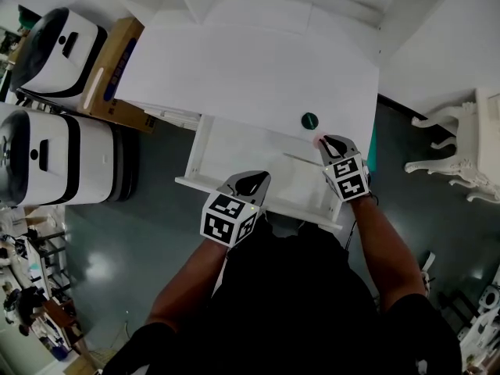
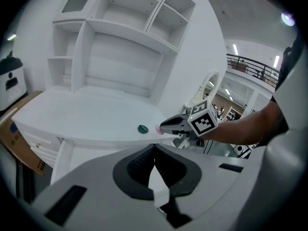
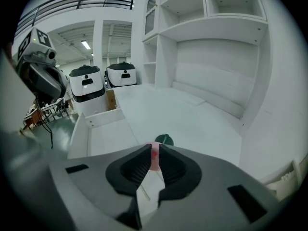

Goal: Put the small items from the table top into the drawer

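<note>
Holding a small pink item (image 3: pixel 155 154) between its fingers, the right gripper (image 3: pixel 155 161) sits at the front edge of the white worktop (image 1: pixel 234 76), just above the open drawer (image 1: pixel 238 153). The fingers are narrow and closed on the item from both sides. No view shows whether it has left the surface.

A round green item (image 1: pixel 310 120) lies on the worktop just beyond the pink one, apart from it and untouched. The left gripper (image 1: pixel 251 183) hangs over the drawer's front rim. Its fingers are together with nothing between them.

The step in hand looks like the pick-up of the first item, so the task seems to be early on. The drawer looks bare where it can be seen.

The next move probably calls for drawing the right gripper towards the person and lowering it into the drawer. The fingers should part only once the item is low, as a small rounded thing may roll. The green item would come after that.

As for writing, the cardboard box (image 1: pixel 117 61) beside the worktop carries blue print too small to read. The marker cubes (image 1: pixel 348 176) show only black-and-white squares, and no brand is legible anywhere.
</note>
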Demonstrator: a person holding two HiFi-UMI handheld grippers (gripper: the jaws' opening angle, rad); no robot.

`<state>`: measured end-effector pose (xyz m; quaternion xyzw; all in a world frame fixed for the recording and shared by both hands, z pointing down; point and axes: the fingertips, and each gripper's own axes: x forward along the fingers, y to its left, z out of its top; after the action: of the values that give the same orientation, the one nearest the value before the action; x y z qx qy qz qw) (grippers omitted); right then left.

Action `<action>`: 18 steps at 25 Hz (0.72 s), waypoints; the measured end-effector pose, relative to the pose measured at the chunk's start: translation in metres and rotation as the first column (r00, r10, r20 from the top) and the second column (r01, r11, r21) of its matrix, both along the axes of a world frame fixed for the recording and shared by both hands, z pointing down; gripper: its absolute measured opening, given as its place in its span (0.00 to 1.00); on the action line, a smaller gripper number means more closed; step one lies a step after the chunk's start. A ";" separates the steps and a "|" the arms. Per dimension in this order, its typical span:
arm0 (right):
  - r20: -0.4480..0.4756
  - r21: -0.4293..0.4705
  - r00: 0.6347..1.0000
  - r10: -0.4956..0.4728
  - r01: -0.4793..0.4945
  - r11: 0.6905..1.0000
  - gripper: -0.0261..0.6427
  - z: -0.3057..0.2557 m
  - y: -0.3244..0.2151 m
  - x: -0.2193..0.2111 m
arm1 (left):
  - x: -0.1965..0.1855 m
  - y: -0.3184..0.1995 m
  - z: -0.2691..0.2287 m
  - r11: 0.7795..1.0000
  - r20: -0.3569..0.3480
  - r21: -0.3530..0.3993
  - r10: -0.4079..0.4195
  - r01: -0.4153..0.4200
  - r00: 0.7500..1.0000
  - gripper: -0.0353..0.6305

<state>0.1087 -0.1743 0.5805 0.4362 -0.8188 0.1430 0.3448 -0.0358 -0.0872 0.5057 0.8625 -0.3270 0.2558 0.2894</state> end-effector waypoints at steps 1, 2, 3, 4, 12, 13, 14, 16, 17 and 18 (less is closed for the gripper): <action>0.001 -0.005 1.000 -0.014 0.014 1.000 0.13 0.001 0.007 -0.004 | 0.001 0.000 0.000 1.000 -0.002 0.000 0.002 -0.002 1.000 0.06; 0.001 -0.012 1.000 -0.030 0.030 0.999 0.13 0.003 0.013 -0.008 | 0.002 0.001 0.001 1.000 -0.006 0.000 0.004 -0.004 1.000 0.06; 0.000 -0.022 0.999 -0.046 0.046 0.999 0.13 0.005 0.020 -0.013 | 0.003 0.002 0.001 1.000 -0.010 0.001 0.005 -0.005 1.000 0.06; -0.001 -0.033 0.998 -0.061 0.061 0.998 0.13 0.009 0.027 -0.018 | 0.003 0.002 0.001 1.000 -0.013 0.001 0.006 -0.006 1.000 0.06; -0.046 -0.133 0.979 -0.196 0.189 0.973 0.13 0.060 0.066 -0.057 | -0.010 0.012 0.005 1.000 -0.014 -0.013 -0.021 0.021 1.000 0.06; -0.054 -0.143 0.977 -0.208 0.198 0.970 0.13 0.067 0.068 -0.060 | -0.014 0.015 0.006 0.999 -0.012 -0.017 -0.027 0.027 1.000 0.06; -0.063 -0.152 0.974 -0.219 0.207 0.966 0.13 0.074 0.070 -0.063 | -0.017 0.017 0.008 0.999 -0.010 -0.021 -0.035 0.034 0.999 0.06; -0.079 -0.173 0.968 -0.236 0.220 0.960 0.13 0.090 0.073 -0.068 | -0.024 0.021 0.010 0.998 -0.007 -0.028 -0.049 0.048 0.999 0.06; -0.087 -0.183 0.966 -0.243 0.224 0.957 0.13 0.097 0.074 -0.070 | -0.027 0.024 0.011 0.998 -0.006 -0.031 -0.054 0.054 0.999 0.06; -0.095 -0.192 0.964 -0.249 0.227 0.955 0.13 0.104 0.075 -0.072 | -0.030 0.025 0.012 0.998 -0.005 -0.034 -0.060 0.060 0.998 0.06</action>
<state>0.0366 -0.0993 0.6850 0.3091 -0.8274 0.1475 0.4450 -0.0659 -0.0619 0.5179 0.8481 -0.3475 0.2498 0.3123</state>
